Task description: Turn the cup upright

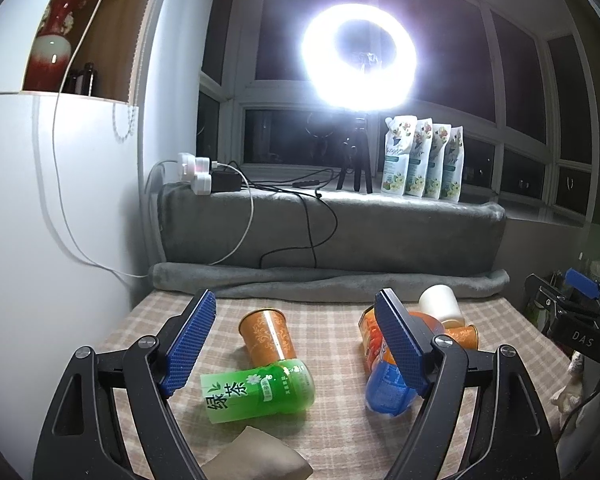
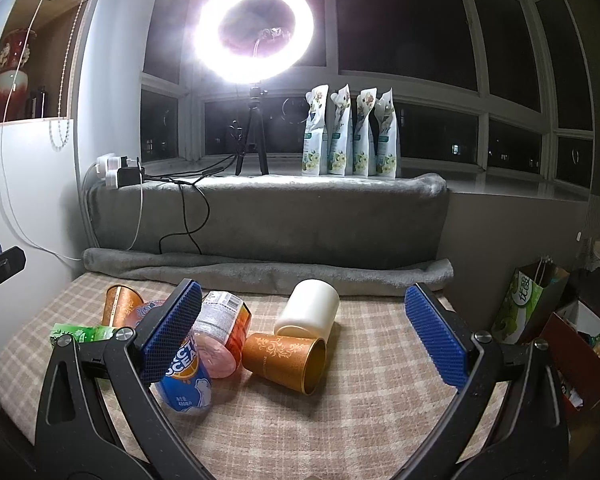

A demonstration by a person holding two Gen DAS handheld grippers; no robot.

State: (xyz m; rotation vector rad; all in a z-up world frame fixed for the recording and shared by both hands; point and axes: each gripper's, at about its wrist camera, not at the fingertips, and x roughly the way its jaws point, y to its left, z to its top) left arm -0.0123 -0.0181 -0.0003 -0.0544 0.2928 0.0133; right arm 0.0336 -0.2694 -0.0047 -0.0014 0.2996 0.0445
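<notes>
Both my hand-held grippers hang over the checked beige worktop (image 2: 380, 392) with nothing gripped, so I judge this the approach, before any cup is taken. My right hand-held gripper (image 2: 304, 340) has its blue ribbed pads spread wide, and below the gap between them lies the orange-gold patterned cup with a shiny gold inside (image 2: 286, 358). It is on its side, mouth toward me and a little to the right, and as far as I can see it is empty. The cream-white plain cylinder cup (image 2: 310, 312) lies just behind it, touching it, also tipped over; I can't see into it.

Left of the gold cup sits a huddle: a blue printed cup (image 2: 188, 380) and an orange-red labelled cup with a pink end (image 2: 224, 336), pressed together, with my gripper's left pad in front of them.

My left hand-held gripper (image 1: 288, 344) is spread apart too. A second orange-gold patterned cup (image 1: 267, 338) lies between its pads, farther from the gold cup than the blue one, and leaning on a green tea-labelled plastic cup (image 1: 260, 392), which is also down on its side.

Next move, I reckon: lower the right gripper round the gold cup's wall, close across it, then roll my wrist to bring the mouth up. The white cup touches it, so a knock is likely
</notes>
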